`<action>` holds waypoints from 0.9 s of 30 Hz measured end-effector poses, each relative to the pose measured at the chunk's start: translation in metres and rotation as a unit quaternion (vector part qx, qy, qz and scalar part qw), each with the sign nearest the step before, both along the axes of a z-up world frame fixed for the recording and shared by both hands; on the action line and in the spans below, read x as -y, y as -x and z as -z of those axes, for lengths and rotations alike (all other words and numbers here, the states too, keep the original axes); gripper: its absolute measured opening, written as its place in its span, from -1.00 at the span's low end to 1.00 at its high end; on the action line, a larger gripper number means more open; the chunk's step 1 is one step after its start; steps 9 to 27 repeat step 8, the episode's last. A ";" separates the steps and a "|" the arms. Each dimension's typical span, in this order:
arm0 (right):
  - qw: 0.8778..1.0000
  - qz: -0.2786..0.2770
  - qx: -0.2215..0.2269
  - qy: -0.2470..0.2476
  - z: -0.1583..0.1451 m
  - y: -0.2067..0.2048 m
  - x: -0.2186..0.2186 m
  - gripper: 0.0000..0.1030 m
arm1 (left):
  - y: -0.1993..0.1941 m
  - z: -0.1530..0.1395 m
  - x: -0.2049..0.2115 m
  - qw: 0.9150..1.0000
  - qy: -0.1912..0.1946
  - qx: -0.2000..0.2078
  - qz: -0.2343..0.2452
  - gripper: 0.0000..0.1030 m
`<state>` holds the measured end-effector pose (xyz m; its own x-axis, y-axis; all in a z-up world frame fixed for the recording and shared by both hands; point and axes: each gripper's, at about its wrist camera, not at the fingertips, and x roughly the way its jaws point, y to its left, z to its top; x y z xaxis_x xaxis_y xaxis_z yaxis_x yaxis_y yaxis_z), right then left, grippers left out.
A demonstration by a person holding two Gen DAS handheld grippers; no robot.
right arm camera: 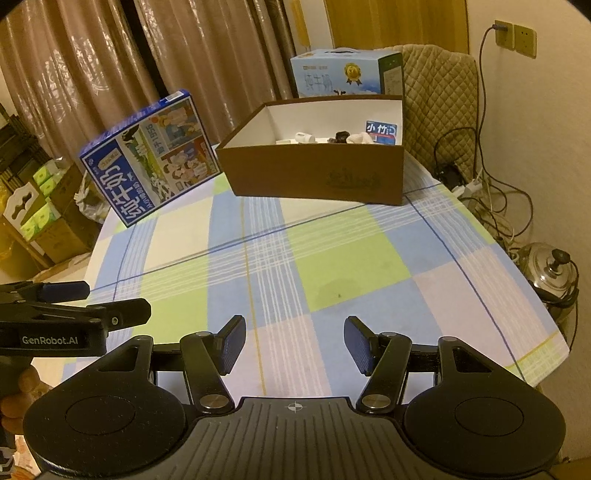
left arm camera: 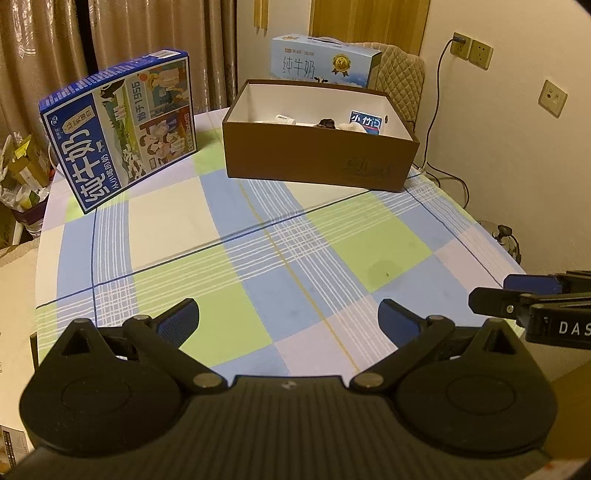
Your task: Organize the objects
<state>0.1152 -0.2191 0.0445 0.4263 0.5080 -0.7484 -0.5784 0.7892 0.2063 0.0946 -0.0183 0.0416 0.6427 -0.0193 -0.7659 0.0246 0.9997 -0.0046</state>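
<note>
Round table under checked blue, green and white cloth (left arm camera: 280, 236); brown open box (left arm camera: 317, 162) at far side, small items inside; blue milk carton (left arm camera: 122, 129) leaning left of box; pale milk carton (left arm camera: 325, 62) behind box; curtains (left arm camera: 147, 33) beyond; left gripper (left arm camera: 290, 317) and right gripper (right arm camera: 295, 343) both spread, empty, over near edge.

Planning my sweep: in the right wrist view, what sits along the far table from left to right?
Dark blue milk carton → brown open box → quilted chair back. The light blue carton overlaps behind the box, so it is omitted.
</note>
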 end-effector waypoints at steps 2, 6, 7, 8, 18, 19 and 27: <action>1.000 0.000 0.001 0.000 0.000 0.001 0.000 0.10 | 0.000 0.000 0.000 1.000 0.001 0.001 -0.002 0.98; 1.000 0.003 0.002 0.000 0.000 0.003 -0.002 0.10 | 0.002 0.000 -0.001 1.000 0.002 0.004 0.001 0.98; 1.000 0.005 0.003 0.000 0.001 0.004 -0.003 0.10 | 0.003 0.000 -0.002 1.000 0.003 0.004 0.002 0.98; 1.000 0.006 0.002 0.000 0.001 0.005 -0.003 0.10 | 0.003 0.000 -0.002 1.000 0.003 0.005 0.003 0.98; 1.000 0.006 0.002 0.000 0.001 0.005 -0.003 0.10 | 0.003 0.000 -0.002 1.000 0.003 0.005 0.003 0.98; 1.000 0.006 0.002 0.000 0.001 0.005 -0.003 0.10 | 0.003 0.000 -0.002 1.000 0.003 0.005 0.003 0.98; 1.000 0.006 0.002 0.000 0.001 0.005 -0.003 0.10 | 0.003 0.000 -0.002 1.000 0.003 0.005 0.003 0.98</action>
